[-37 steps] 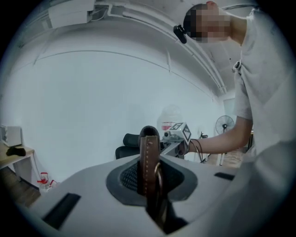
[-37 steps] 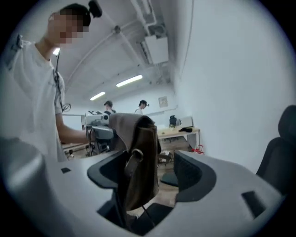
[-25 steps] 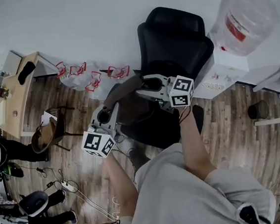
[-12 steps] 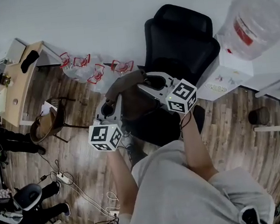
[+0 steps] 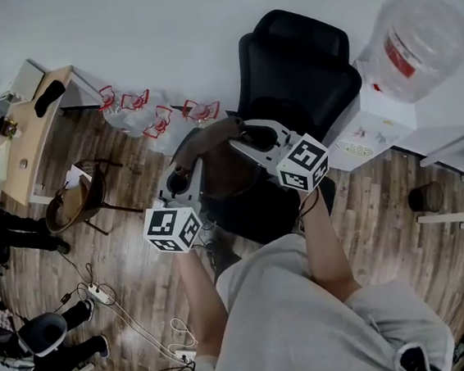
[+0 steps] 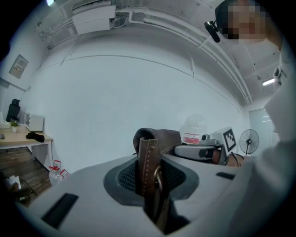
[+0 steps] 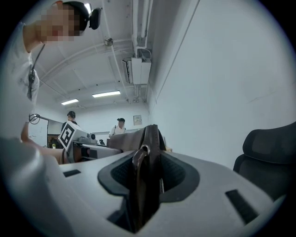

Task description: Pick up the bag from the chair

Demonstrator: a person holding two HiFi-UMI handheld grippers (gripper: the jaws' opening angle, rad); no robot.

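Note:
A brown leather bag [image 5: 216, 153] hangs between my two grippers, in front of the black office chair [image 5: 293, 59] and above its seat. My left gripper [image 5: 190, 167] is shut on a stitched brown strap [image 6: 148, 162] with a metal ring; its jaws have just been opening a little, and the strap still sits pressed between the pads. My right gripper [image 5: 236, 145] is shut on the bag's other strap [image 7: 144, 176]; its jaws have just been closing on it. Each gripper view shows the other gripper beyond the bag.
A large water bottle [image 5: 410, 34] stands on a white cabinet [image 5: 373, 120] to the right of the chair. Clear bags with red print [image 5: 146, 115], a wooden desk [image 5: 25, 136] and a wooden chair [image 5: 77, 205] are at left. Cables [image 5: 103, 293] and seated people are at lower left.
Both grippers have turned slightly while holding the bag between them. The bag stays held in front of the chair, almost in the same place.

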